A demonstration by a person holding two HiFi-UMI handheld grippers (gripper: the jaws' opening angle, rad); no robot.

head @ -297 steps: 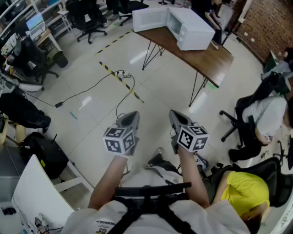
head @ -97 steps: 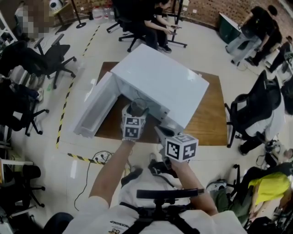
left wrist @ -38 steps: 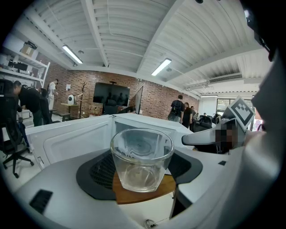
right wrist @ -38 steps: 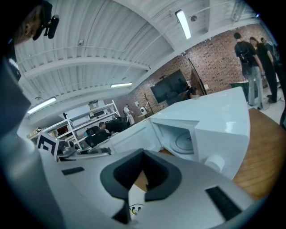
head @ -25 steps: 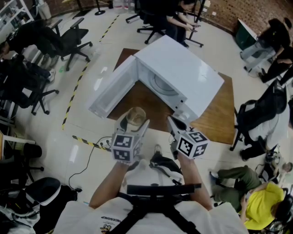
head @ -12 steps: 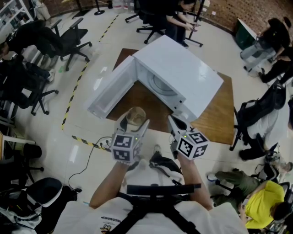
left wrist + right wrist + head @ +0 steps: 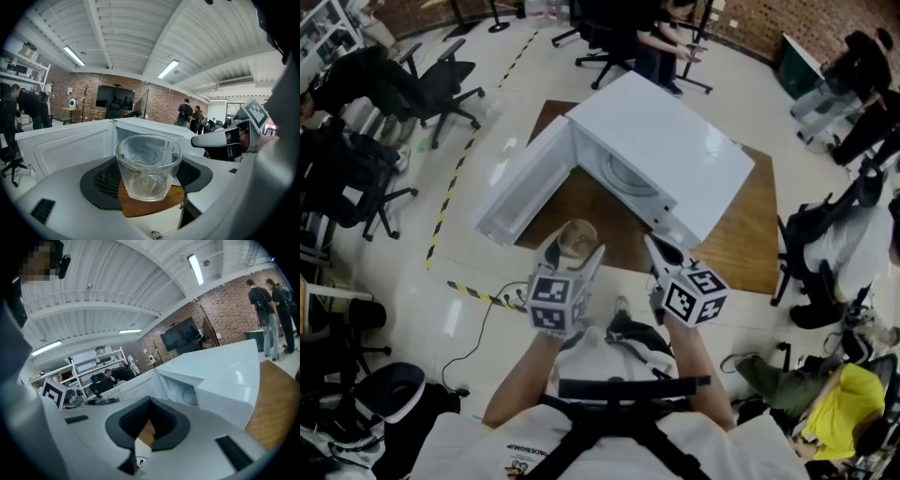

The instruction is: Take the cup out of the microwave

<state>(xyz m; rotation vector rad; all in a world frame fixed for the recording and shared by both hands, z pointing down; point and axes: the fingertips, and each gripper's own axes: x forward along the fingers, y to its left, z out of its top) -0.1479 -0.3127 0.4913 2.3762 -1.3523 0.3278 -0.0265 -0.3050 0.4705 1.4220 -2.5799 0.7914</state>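
A clear glass cup [image 7: 577, 237] sits upright between the jaws of my left gripper [image 7: 577, 247], which is shut on it. It is held in front of the wooden table's [image 7: 741, 239] near edge, outside the white microwave [image 7: 675, 155]. The microwave door [image 7: 523, 183] hangs open to the left, and the turntable inside is bare. In the left gripper view the empty cup [image 7: 149, 166] fills the centre, with the microwave [image 7: 70, 143] behind it. My right gripper [image 7: 662, 249] hovers beside it, shut on nothing; in its own view the right gripper [image 7: 149, 425] has its pads meeting in front of the microwave [image 7: 211, 380].
Office chairs [image 7: 431, 80] and seated people [image 7: 661, 42] ring the table. Yellow-black tape [image 7: 478, 292] and a cable lie on the floor just before the table's front edge. More chairs stand at the right [image 7: 820, 253].
Since 3.9 s ago my left gripper has drawn back out of the microwave with the cup in it. Over the last second both grippers have barely moved.
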